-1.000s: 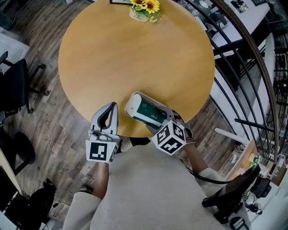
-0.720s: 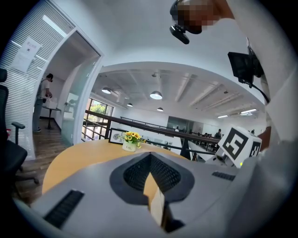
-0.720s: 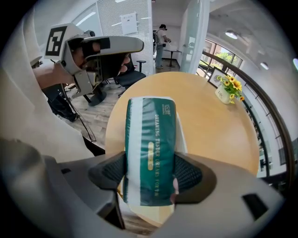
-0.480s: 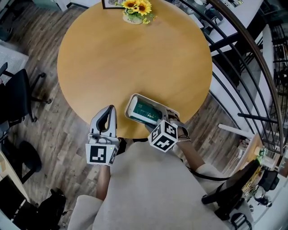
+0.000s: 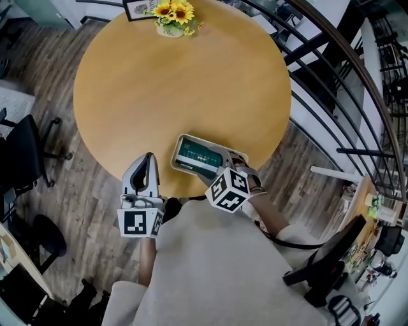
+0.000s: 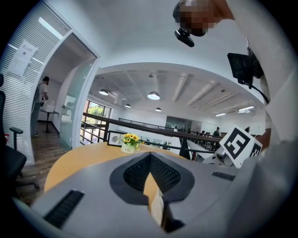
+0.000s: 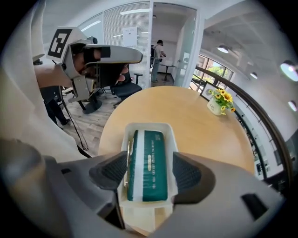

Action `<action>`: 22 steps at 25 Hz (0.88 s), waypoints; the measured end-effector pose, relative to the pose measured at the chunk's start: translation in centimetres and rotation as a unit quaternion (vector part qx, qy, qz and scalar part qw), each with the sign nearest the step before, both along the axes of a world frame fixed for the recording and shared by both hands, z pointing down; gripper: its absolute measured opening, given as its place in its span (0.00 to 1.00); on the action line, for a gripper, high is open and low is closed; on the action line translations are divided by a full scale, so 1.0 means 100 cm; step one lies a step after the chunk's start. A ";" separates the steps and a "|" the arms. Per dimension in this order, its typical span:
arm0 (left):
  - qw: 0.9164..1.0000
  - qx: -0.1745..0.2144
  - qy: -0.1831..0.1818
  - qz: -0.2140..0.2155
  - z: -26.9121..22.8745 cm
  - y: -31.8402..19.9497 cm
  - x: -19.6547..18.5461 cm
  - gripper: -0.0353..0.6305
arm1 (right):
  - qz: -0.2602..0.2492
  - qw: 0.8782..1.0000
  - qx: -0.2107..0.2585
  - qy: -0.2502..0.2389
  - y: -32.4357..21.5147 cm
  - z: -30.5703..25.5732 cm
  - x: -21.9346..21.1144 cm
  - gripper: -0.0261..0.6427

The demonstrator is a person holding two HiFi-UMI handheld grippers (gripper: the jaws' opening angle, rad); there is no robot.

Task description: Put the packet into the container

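A white rectangular container (image 5: 180,144) sits over the near edge of the round wooden table (image 5: 178,76), with a green packet (image 5: 197,156) lying flat inside it. My right gripper (image 5: 223,168) is shut on the container's near end. In the right gripper view its jaws press the container's (image 7: 149,126) two long walls, and the packet (image 7: 148,160) lies between them. My left gripper (image 5: 146,160) is shut and holds nothing. It hovers at the table's near edge, left of the container, and I cannot tell whether its tips touch the table.
A small pot of sunflowers (image 5: 171,16) and a framed picture (image 5: 137,7) stand at the table's far edge. A black railing (image 5: 331,83) runs past the right side. An office chair (image 5: 25,149) stands on the wood floor at the left.
The container in my right gripper has drifted slightly left and looks flatter against the table edge. My left gripper has kept its place beside it.
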State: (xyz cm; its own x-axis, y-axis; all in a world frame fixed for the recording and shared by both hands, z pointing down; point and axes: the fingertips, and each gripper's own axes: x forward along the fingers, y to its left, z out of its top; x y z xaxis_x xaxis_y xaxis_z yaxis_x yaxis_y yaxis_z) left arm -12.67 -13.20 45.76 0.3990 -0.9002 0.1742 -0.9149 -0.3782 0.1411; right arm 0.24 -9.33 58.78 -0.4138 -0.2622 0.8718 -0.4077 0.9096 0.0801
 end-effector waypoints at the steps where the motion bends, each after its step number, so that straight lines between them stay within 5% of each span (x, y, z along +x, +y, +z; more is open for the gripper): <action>1: 1.000 0.000 0.000 0.002 0.000 0.000 0.000 0.06 | 0.002 1.000 0.002 -0.001 -0.001 0.000 0.000 0.51; 8: 0.999 0.013 -0.008 0.032 -0.006 -0.008 0.013 0.06 | 0.051 0.997 0.040 -0.045 -0.017 -0.019 0.003 0.42; 10: 0.999 0.020 -0.012 0.046 -0.011 -0.008 0.018 0.06 | 0.085 0.992 0.076 -0.058 -0.025 -0.033 0.009 0.34; 13: 0.997 0.034 -0.018 0.074 -0.022 -0.009 0.030 0.06 | 0.148 0.977 0.135 -0.078 -0.037 -0.057 0.024 0.06; 22: 0.985 0.074 -0.029 0.152 -0.043 -0.014 0.068 0.06 | 0.243 0.944 0.191 -0.114 -0.039 -0.084 0.056 0.04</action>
